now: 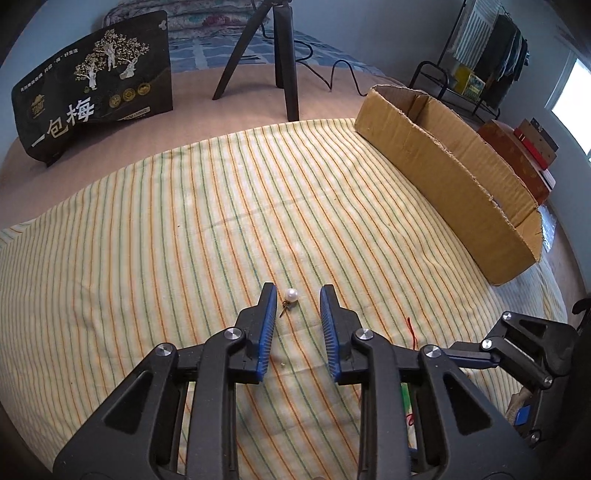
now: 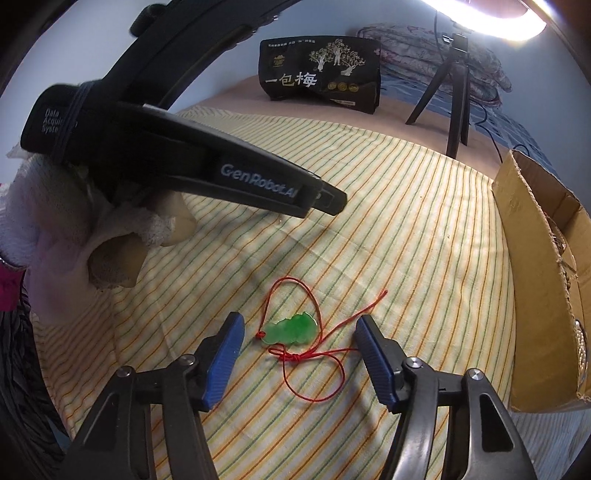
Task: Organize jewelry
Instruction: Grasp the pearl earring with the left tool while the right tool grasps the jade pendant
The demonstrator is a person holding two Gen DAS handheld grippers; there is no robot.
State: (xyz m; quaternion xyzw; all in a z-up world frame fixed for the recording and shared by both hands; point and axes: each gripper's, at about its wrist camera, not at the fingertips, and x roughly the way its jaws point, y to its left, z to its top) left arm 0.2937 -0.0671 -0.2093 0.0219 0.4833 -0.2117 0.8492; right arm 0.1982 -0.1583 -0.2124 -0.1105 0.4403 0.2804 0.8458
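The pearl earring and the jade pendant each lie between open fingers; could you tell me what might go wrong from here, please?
1. The pearl earring is tiny and round, lying nearer one finger of the left gripper; closing could flick it away across the striped cloth.
2. The red cord loops loosely around the jade pendant; the right gripper may pinch only cord, leaving the pendant dangling or snagging on the cardboard box edge.

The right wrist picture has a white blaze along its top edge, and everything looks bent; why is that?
Right wrist view: a bright light overexposes the top edge; the fisheye lens curves the striped cloth, and the left claw casts a shadow beneath. Left wrist view: even light, same bulge, cardboard box bowed.
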